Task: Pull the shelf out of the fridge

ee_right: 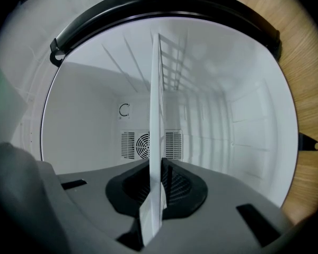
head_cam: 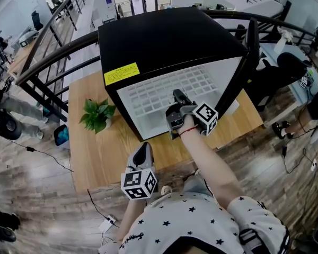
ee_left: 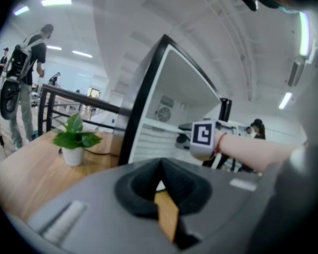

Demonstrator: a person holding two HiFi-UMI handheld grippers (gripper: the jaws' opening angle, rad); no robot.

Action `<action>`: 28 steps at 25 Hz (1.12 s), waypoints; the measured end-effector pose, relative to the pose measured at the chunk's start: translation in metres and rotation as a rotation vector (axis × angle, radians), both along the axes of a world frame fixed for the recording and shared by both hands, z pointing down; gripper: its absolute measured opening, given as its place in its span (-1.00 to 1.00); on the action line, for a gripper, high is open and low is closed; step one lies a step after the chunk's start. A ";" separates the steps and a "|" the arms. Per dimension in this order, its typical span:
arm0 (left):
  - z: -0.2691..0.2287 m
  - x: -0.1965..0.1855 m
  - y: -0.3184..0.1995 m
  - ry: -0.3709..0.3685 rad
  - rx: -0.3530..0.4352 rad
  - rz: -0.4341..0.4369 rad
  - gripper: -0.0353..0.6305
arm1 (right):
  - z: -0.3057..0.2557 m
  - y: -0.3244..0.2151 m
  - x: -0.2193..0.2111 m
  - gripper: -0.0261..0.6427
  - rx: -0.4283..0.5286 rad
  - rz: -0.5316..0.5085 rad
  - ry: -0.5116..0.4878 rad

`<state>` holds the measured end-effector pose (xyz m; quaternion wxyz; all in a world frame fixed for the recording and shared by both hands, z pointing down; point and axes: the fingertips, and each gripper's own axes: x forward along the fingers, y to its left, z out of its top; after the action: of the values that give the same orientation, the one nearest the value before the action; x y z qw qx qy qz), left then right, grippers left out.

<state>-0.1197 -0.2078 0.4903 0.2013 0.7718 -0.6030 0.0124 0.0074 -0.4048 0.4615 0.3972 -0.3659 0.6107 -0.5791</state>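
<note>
A black mini fridge stands on a wooden table with its door swung open to the right. Its white wire shelf lies across the opening. My right gripper is at the shelf's front edge and shut on it. In the right gripper view the shelf runs edge-on between the jaws of the right gripper into the white interior. My left gripper hovers over the table's front, apart from the fridge. In its own view the left gripper has its jaws together and holds nothing.
A small potted plant stands on the table left of the fridge. A black railing runs behind the table. People stand at the far left. A cable trails on the wooden floor.
</note>
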 end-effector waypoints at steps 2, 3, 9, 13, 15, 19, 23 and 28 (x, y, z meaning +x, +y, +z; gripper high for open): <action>0.000 0.001 0.001 -0.001 0.001 0.000 -0.88 | 0.001 0.002 0.001 -0.81 0.000 -0.001 0.000; 0.000 0.001 0.002 -0.001 0.002 0.001 -0.88 | 0.001 0.003 0.001 -0.81 0.000 -0.001 -0.001; -0.002 0.004 0.007 -0.002 0.007 0.001 -0.88 | 0.000 0.012 0.005 -0.81 0.002 -0.002 -0.005; -0.003 0.007 0.010 0.000 0.012 0.000 -0.88 | 0.000 0.021 0.008 -0.81 0.005 -0.003 -0.003; -0.004 0.007 0.012 0.001 0.014 0.001 -0.88 | 0.001 0.025 0.009 -0.81 0.007 -0.004 0.000; -0.006 0.010 0.016 0.002 0.018 0.004 -0.88 | 0.001 0.030 0.012 -0.81 0.006 0.000 0.001; -0.006 0.011 0.020 0.002 0.018 0.004 -0.88 | 0.001 0.037 0.015 -0.81 0.005 0.003 -0.004; -0.008 0.013 0.024 0.009 0.019 0.008 -0.88 | 0.000 0.047 0.019 -0.81 0.007 0.006 -0.005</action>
<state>-0.1070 -0.1837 0.4827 0.1968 0.7760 -0.5992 0.0042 0.0261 -0.3577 0.4620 0.4018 -0.3647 0.6108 -0.5766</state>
